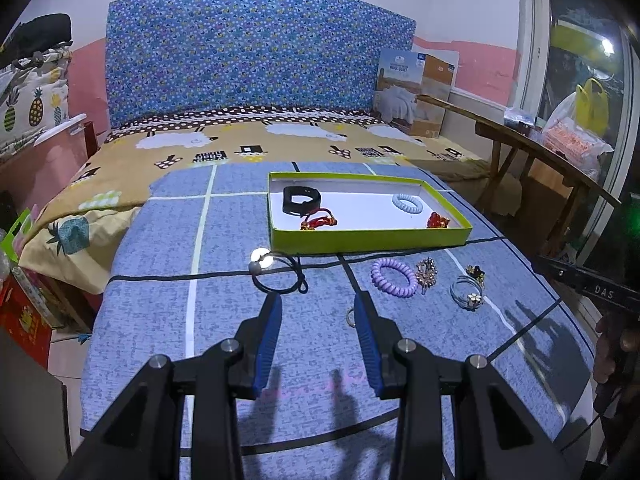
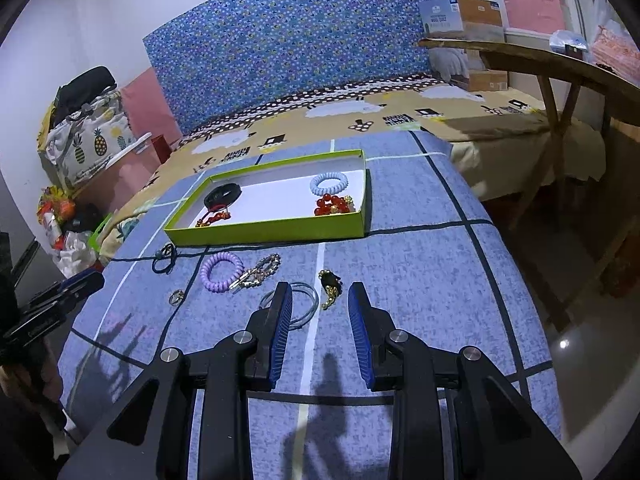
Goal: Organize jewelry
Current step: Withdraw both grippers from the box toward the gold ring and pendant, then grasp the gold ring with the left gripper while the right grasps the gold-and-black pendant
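Note:
A lime-green box (image 1: 372, 240) (image 2: 272, 234) lies on the blue checked bedspread and holds a black band (image 1: 300, 199), a pale blue coil tie (image 1: 407, 203), a red tassel piece (image 1: 318, 222) and red beads (image 2: 332, 205). In front of the box lie a black cord necklace with a pearl (image 1: 262, 260), a purple coil tie (image 1: 394, 276) (image 2: 222, 271), a gold hair clip (image 1: 426, 274), a thin bangle (image 2: 306, 300), a black-and-gold brooch (image 2: 331, 283) and a small ring (image 1: 350, 317) (image 2: 176, 297). My left gripper (image 1: 318, 300) is open above the spread, with the ring beside its right finger. My right gripper (image 2: 318, 290) is open, with the brooch just beyond its tips.
The bedspread (image 2: 432, 264) covers a raised surface at the foot of a bed with a blue patterned headboard (image 1: 256, 52). A wooden bench (image 1: 532, 148) stands to the right. Bags and clutter (image 2: 76, 148) sit on the left. A cardboard box (image 1: 416, 92) leans by the headboard.

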The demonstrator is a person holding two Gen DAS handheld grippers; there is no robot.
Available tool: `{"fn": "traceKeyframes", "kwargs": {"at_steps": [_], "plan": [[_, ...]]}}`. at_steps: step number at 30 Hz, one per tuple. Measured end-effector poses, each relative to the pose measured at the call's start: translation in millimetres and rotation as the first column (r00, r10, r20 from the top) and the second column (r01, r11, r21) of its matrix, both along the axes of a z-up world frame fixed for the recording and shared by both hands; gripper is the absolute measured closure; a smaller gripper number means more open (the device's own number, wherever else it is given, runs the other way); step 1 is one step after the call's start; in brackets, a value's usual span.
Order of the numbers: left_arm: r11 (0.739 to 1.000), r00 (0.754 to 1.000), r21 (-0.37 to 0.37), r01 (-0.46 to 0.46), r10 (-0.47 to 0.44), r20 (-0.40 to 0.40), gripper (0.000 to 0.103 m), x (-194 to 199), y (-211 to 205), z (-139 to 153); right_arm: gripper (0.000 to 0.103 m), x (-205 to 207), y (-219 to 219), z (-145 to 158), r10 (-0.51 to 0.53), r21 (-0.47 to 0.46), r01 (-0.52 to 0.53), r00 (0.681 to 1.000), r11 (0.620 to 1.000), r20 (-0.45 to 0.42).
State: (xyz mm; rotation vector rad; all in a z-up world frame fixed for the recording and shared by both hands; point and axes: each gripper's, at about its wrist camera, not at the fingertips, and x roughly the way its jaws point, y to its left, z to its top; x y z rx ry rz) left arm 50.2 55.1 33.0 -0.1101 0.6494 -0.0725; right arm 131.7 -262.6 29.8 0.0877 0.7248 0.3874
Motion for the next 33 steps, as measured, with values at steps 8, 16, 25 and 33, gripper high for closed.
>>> {"fn": "traceKeyframes", "kwargs": {"at_steps": [8,16,25,33], "plan": [[1.000,0.999,0.003,0.017,-0.017,-0.029,0.064,11,-8,-7,0.073,8,1,-8,0.003,-0.003,-0.003,1.000,1.000,-0.027],[0.998,0.995,-0.001,0.069,-0.069,-0.074,0.064,29,-25,-19,0.073,19,8,-18,0.022,-0.014,-0.022,0.998,1.000,-0.053],[0.993,0.980,0.010,0.118,-0.115,-0.163,0.063,55,-41,-42,0.073,38,20,-32,0.044,-0.041,-0.048,0.995,0.998,-0.090],[0.991,0.968,0.027,0.133,-0.124,-0.220,0.063,68,-50,-53,0.073,56,27,-45,0.048,-0.075,-0.057,0.992,0.996,-0.120]]}}
